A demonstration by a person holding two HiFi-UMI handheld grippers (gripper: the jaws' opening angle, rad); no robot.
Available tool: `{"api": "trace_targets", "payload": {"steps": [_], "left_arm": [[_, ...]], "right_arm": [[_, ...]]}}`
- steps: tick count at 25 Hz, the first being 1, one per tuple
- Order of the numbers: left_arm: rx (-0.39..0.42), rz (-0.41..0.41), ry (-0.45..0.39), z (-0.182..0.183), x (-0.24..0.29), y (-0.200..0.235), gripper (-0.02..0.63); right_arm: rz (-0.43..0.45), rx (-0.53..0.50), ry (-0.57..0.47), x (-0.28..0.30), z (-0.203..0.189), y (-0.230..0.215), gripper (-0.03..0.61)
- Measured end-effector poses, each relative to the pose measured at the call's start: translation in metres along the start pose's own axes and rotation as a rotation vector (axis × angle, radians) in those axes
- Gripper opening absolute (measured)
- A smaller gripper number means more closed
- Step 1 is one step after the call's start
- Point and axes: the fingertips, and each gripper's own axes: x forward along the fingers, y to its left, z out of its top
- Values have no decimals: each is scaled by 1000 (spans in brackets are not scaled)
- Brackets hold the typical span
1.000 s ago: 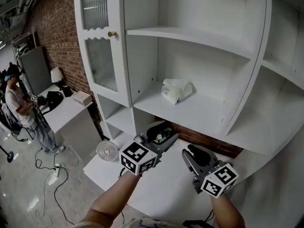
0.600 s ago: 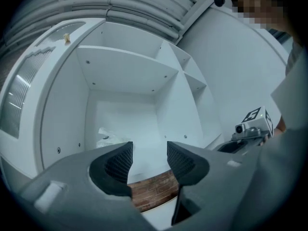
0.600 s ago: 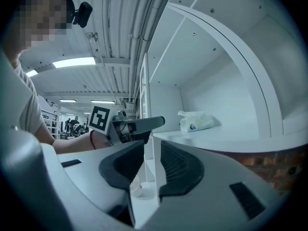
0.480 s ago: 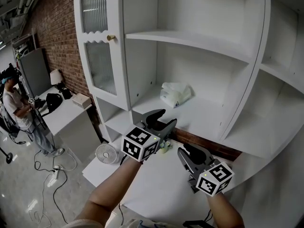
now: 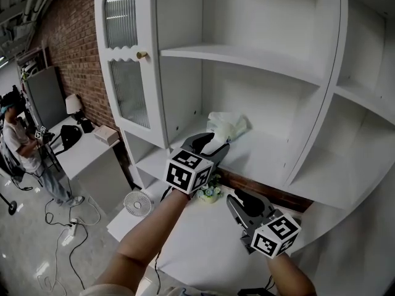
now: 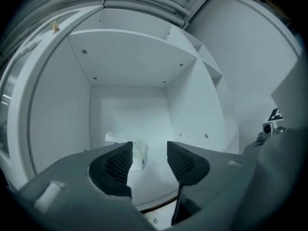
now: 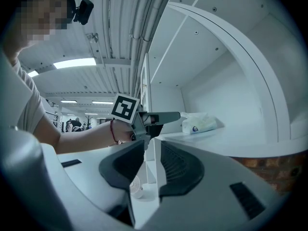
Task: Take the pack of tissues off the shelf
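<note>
Change noted: the left gripper (image 5: pixel 213 142) has come up from below the shelf (image 5: pixel 262 153) and forward. Its tips now sit at the shelf's front lip, where a second ago they hung lower, over the counter (image 5: pixel 191 239). Its jaws stand wide apart with nothing between the pads.

The pack of tissues (image 5: pixel 227 123) lies on the shelf toward the back wall, at 1 o'clock from the left gripper in the head view. It is near but not touched. In the left gripper view the pack (image 6: pixel 139 153) shows partly behind the left pad, so the line looks slightly off to the right.

The right gripper (image 5: pixel 237 197) has held its place low, at 5 o'clock from the left. Its jaws are slightly apart and empty.

Judgement: the reach is under way and the grasp is not begun.

Room: the bay is open and bare around the pack. The closed door (image 5: pixel 129 97) stands at 9 o'clock, the upright divider (image 5: pixel 308 122) at 3 o'clock, and the upper shelf (image 5: pixel 247 54) at 12 o'clock.
</note>
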Motion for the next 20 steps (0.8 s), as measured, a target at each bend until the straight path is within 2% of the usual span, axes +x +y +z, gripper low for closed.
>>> {"api": "trace_targets", "payload": {"steps": [8, 20], "left_arm": [[0, 51, 105, -10, 29, 16, 227], [101, 138, 292, -25, 66, 40, 239]], "right_arm": [[5, 8, -3, 0, 1, 0, 106], [29, 19, -4, -3, -2, 0, 106]]}}
